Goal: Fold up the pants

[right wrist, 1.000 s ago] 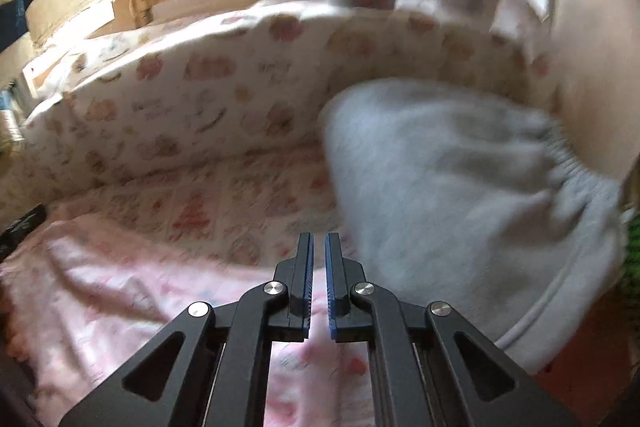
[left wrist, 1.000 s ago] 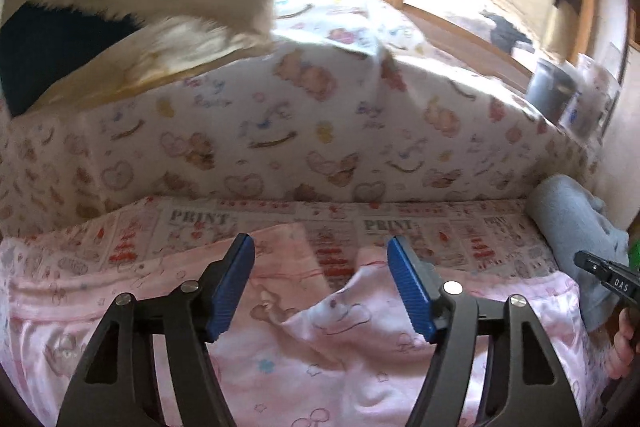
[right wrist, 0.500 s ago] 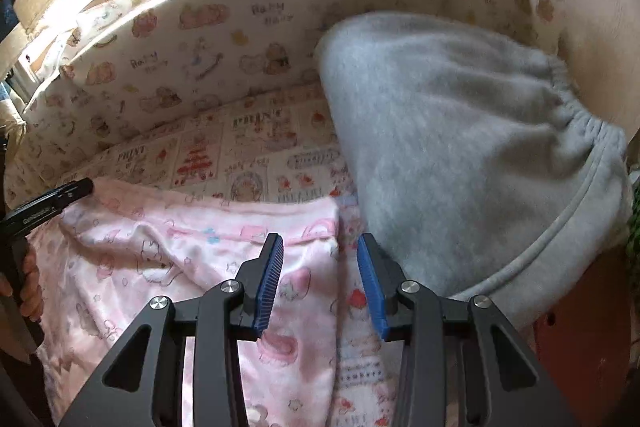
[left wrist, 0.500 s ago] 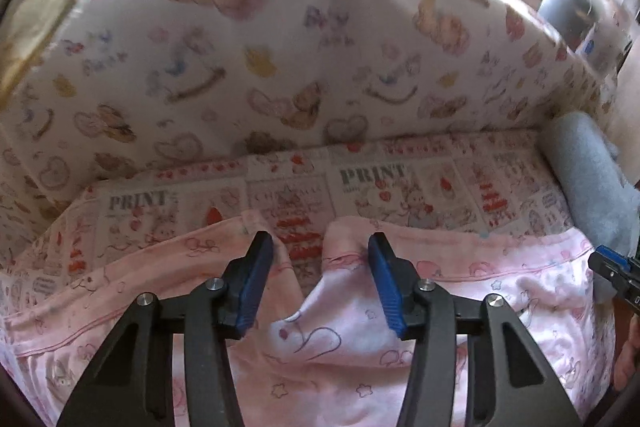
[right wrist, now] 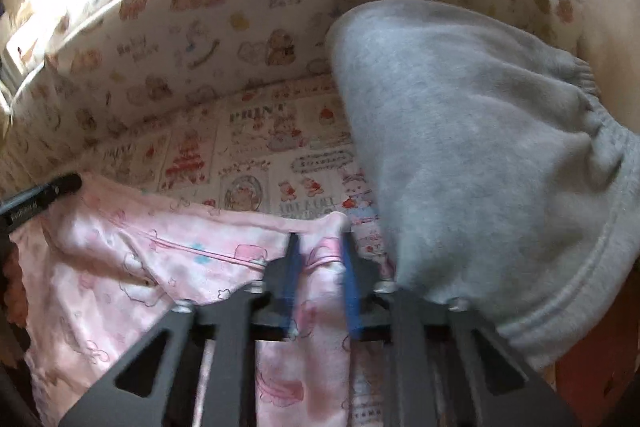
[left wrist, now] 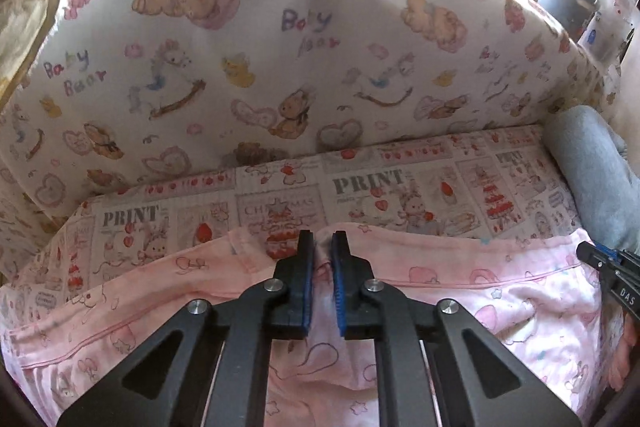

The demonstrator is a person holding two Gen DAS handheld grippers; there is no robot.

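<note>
The left gripper [left wrist: 323,259] is pinched together on the far edge of the pink pants [left wrist: 480,303], a little fold of cloth caught between its blue pads where the two legs meet. The right gripper [right wrist: 318,255] stands partly apart, with the pants' right-hand corner lying between its pads; the view is blurred, so whether the pads already bite the cloth cannot be told.

The step in hand looks like taking hold of the far edge at two spots, ready to fold. To do it well, the right gripper should clamp on the hem itself, taking both layers, before either hand lifts. Then both should rise level and travel together, so the edge stays taut and the cloth does not bunch. The right hand must keep clear of the grey garment [right wrist: 480,147], which lies just beside it on the right and could be snagged.

The pants lie spread flat on the printed bed sheet [left wrist: 400,195], filling the near part of both views. Their far edge runs left to right, and beyond a strip of bare sheet rises the padded bear-print bumper [left wrist: 280,47].
</note>
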